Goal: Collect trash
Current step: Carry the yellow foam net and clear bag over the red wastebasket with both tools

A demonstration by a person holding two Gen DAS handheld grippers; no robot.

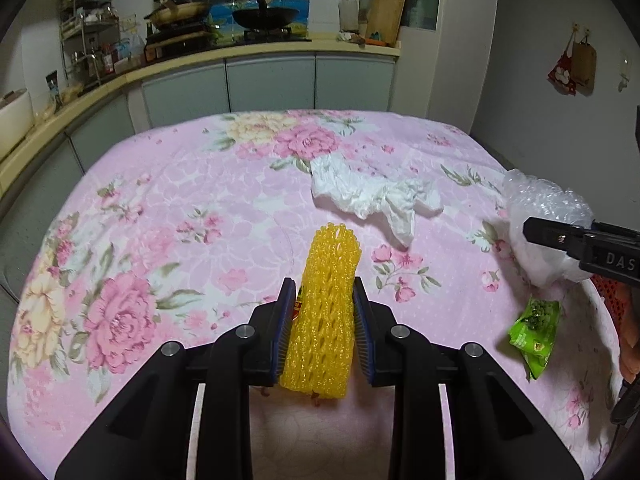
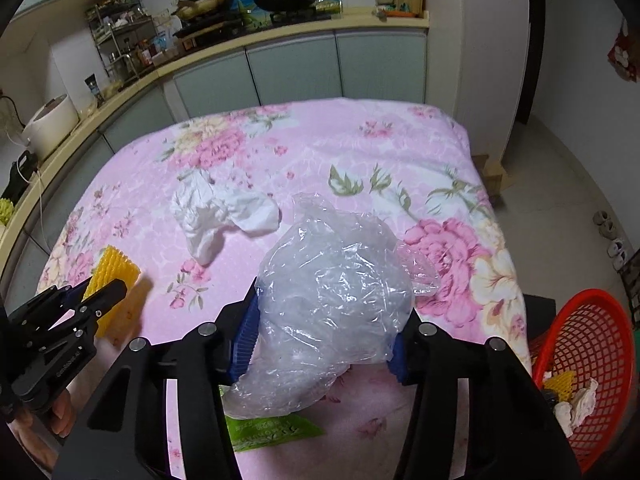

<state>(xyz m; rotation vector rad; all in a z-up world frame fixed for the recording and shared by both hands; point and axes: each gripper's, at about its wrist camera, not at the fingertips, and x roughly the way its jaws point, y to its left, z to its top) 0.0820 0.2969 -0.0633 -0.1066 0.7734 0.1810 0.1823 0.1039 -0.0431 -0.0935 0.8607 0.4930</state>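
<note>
Yellow foam fruit netting (image 1: 322, 312) sits clamped in the left gripper (image 1: 324, 300) above the floral tablecloth (image 1: 160, 200), while the right gripper (image 2: 326, 328) has its jaws around a crumpled clear plastic bag (image 2: 332, 292). Already in the red mesh basket (image 2: 592, 320) at the table's right edge lie a few scraps. Left on the cloth: a crumpled white tissue (image 1: 368, 192) and a green wrapper (image 1: 534, 332), so roughly half the job appears to remain.
</note>
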